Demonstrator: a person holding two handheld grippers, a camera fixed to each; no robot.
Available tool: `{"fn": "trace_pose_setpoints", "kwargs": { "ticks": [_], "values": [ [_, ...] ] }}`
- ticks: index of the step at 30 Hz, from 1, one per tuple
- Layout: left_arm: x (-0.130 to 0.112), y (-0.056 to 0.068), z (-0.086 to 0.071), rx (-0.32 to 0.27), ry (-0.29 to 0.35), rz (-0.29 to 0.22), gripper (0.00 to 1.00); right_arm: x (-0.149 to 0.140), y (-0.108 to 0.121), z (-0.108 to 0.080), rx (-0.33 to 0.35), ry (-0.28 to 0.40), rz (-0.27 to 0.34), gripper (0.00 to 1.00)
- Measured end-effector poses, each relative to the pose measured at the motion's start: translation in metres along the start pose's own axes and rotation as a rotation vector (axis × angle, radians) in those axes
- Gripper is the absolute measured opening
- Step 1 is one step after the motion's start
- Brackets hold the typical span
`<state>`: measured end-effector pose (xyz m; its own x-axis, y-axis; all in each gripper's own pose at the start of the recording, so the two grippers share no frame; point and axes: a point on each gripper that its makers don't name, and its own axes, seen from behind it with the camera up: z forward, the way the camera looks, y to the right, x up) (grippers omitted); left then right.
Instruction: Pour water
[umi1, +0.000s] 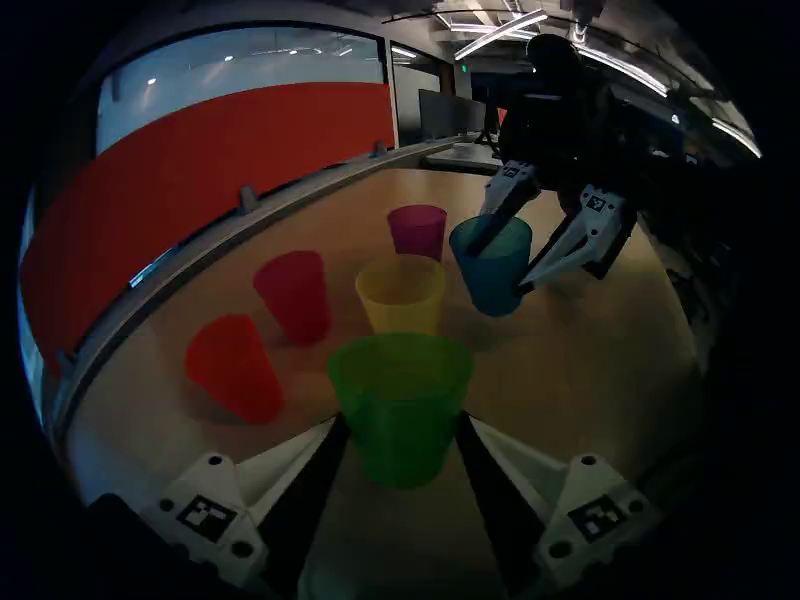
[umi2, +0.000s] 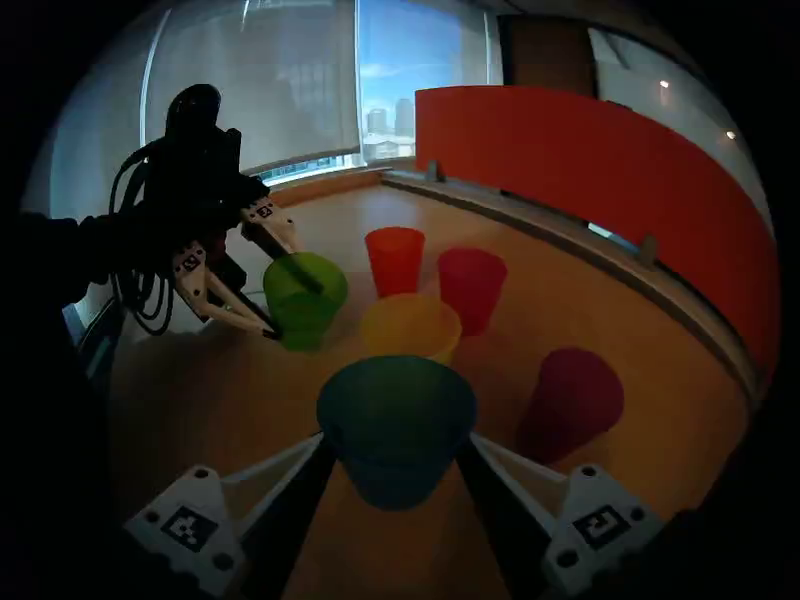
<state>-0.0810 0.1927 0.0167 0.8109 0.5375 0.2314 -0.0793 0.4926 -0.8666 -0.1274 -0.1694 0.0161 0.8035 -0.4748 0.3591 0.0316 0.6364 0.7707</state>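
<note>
My left gripper (umi1: 400, 422) is shut on a translucent green cup (umi1: 400, 395), one finger on each side of it. In the right gripper view the same green cup (umi2: 304, 300) and left gripper (umi2: 295, 308) sit at the left, held by a dark-sleeved arm. My right gripper (umi2: 397, 442) is shut on a teal cup (umi2: 397, 415). The left gripper view shows that teal cup (umi1: 492, 265) tilted slightly, with the right gripper (umi1: 500, 268) on it. A yellow cup (umi1: 402, 293) (umi2: 410, 325) stands upright between the two held cups. I cannot tell whether any cup holds water.
On the wooden table (umi1: 590, 350) stand a magenta cup (umi1: 417, 230) (umi2: 572, 400), a crimson cup (umi1: 293, 295) (umi2: 471, 286) and an orange-red cup (umi1: 232, 365) (umi2: 394, 258). A red partition (umi1: 220, 160) runs along the table's far edge.
</note>
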Motion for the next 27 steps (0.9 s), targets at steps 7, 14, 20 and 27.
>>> {"fn": "trace_pose_setpoints", "kwargs": {
  "ticks": [7,14,20,27],
  "values": [
    [-0.005,0.000,0.002,-0.004,-0.013,0.001,0.77,-0.002,0.000,0.002,0.000,-0.003,0.006,0.86],
    [-0.010,0.000,0.004,-0.009,-0.032,0.006,0.77,-0.005,-0.001,0.003,0.001,-0.009,0.008,0.86],
    [-0.012,0.000,0.005,-0.008,-0.040,0.012,0.76,-0.007,-0.001,0.004,0.002,-0.011,0.007,0.86],
    [-0.013,0.000,0.006,-0.010,-0.046,0.003,0.77,-0.007,0.000,0.005,0.000,-0.013,0.006,0.86]
  ]
}}
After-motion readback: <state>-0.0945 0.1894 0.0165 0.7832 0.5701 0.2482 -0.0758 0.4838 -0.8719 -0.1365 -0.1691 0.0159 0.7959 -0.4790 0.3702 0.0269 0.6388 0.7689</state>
